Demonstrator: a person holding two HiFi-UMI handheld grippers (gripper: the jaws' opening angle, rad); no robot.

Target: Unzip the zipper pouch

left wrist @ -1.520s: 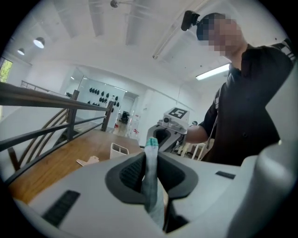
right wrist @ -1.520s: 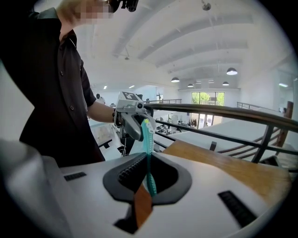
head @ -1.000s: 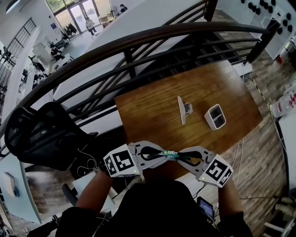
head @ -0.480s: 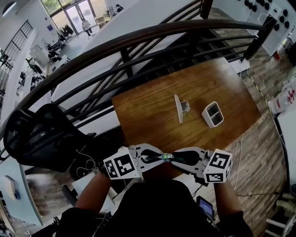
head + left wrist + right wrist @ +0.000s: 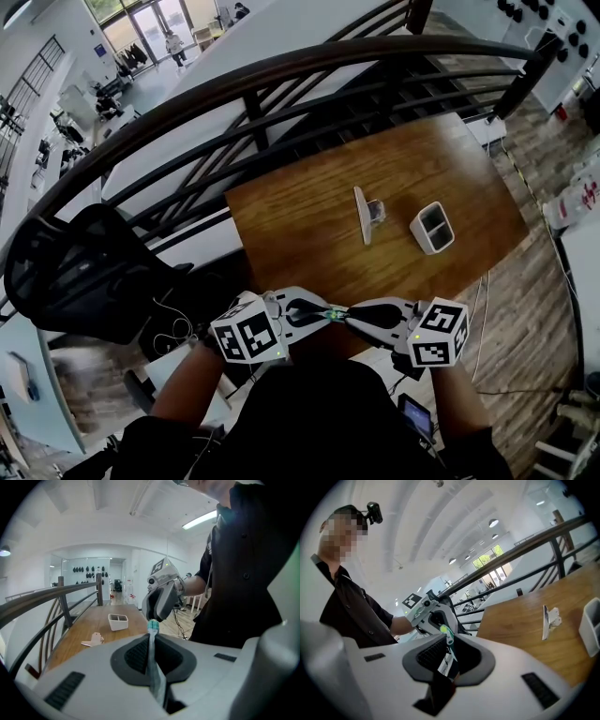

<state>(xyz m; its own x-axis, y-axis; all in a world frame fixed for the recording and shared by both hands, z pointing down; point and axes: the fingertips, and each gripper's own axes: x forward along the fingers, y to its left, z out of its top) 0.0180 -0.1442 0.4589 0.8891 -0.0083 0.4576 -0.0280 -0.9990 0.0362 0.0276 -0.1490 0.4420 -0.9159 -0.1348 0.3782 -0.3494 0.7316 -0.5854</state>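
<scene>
The small teal zipper pouch hangs in the air close to my body, stretched between the two grippers. My left gripper is shut on one end; in the left gripper view the pouch shows as a thin teal strip pinched between the pads. My right gripper faces it from the other side. Its jaws are closing, with a white tag and the teal end between them. Most of the pouch is hidden inside the jaws.
Ahead lies a wooden table with a white two-compartment box and a flat white stand. A dark curved railing runs behind it. A black chair sits at the left.
The right gripper has twisted and drawn a little closer to the left one. The pouch stays pinched between them.
</scene>
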